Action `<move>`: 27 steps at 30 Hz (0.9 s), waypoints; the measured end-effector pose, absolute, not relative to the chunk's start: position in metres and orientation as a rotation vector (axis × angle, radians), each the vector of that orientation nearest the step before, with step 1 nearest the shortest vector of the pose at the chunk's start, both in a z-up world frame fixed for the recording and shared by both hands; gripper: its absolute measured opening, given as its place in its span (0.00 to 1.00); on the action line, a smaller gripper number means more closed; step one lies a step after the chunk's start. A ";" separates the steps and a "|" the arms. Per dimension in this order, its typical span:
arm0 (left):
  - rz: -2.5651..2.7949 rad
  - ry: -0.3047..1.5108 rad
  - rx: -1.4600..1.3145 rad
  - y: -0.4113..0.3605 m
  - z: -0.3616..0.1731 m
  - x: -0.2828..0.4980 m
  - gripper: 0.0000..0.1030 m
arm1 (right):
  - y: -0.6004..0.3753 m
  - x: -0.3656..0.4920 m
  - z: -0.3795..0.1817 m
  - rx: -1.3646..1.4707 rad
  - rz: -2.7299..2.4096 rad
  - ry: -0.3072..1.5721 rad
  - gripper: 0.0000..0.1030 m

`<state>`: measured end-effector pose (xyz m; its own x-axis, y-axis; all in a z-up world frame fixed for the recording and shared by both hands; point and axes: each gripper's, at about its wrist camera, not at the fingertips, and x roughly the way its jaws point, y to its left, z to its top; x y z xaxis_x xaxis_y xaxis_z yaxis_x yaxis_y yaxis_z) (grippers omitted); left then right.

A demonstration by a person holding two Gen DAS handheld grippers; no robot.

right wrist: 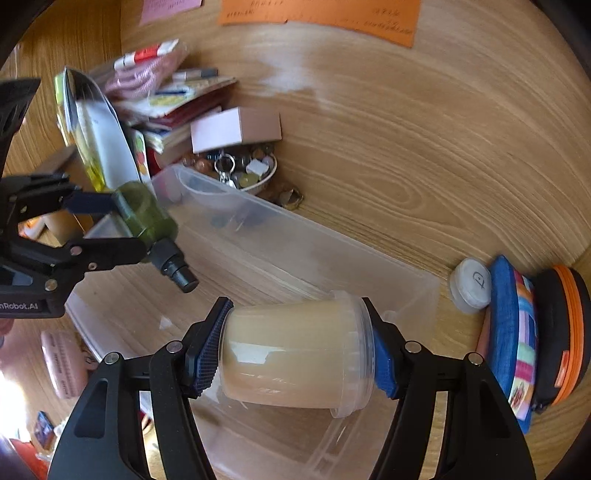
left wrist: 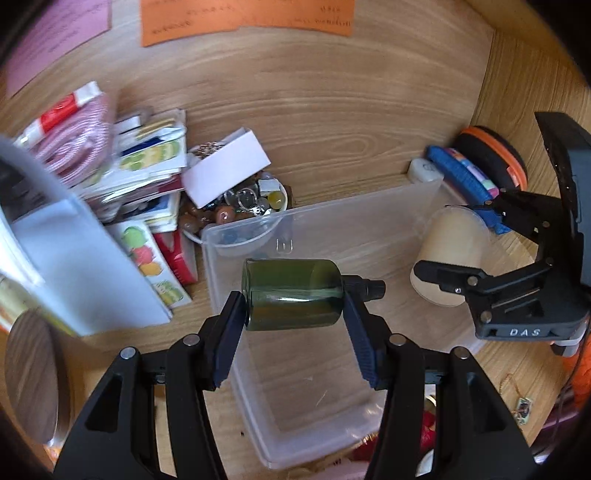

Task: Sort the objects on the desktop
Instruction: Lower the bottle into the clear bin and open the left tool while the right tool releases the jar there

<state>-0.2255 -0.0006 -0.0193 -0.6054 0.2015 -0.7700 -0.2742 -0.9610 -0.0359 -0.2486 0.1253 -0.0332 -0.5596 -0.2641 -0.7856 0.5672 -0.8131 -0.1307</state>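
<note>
My left gripper (left wrist: 293,301) is shut on a dark green bottle (left wrist: 291,293) with a black nozzle, held sideways above a clear plastic box (left wrist: 317,398) on the wooden desk. The right wrist view shows that bottle (right wrist: 146,214) and left gripper (right wrist: 110,225) at the left, over the box (right wrist: 280,236). My right gripper (right wrist: 295,349) is shut on a cream-filled clear jar (right wrist: 295,350), lying sideways between the pads over the box's near part. From the left wrist camera, the jar (left wrist: 450,254) and right gripper (left wrist: 469,247) hang at the right.
A bowl of small trinkets (left wrist: 240,210) sits behind the box, beside a white card box (left wrist: 225,170) and a heap of packets and papers (left wrist: 140,177). A white round cap (right wrist: 471,284), a blue pouch (right wrist: 513,339) and an orange-rimmed black case (right wrist: 565,332) stand at the right. Orange paper (left wrist: 243,18) lies at the back.
</note>
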 end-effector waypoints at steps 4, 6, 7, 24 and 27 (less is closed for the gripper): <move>2.575 0.157 -1.269 0.004 -0.028 -0.241 0.53 | 0.120 -0.257 -0.041 1.131 -2.344 0.583 0.62; 2.577 0.192 -1.269 0.008 -0.030 -0.242 0.53 | 0.116 -0.259 -0.043 1.144 -2.326 0.616 0.62; 2.574 0.200 -1.271 0.009 -0.030 -0.243 0.53 | 0.115 -0.261 -0.044 1.151 -2.318 0.626 0.62; 2.546 0.276 -1.293 0.012 -0.035 -0.245 0.54 | 0.099 -0.259 -0.048 1.172 -2.280 0.790 0.63; 2.544 0.286 -1.293 0.014 -0.036 -0.242 0.60 | 0.099 -0.253 -0.042 1.148 -2.294 0.819 0.65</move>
<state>-0.2421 0.0141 -0.0356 -0.5637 0.1517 -0.8119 -0.3280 -0.9433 0.0515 -0.2534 0.0987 -0.0423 -0.5556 -0.1234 -0.8222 0.6163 -0.7250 -0.3076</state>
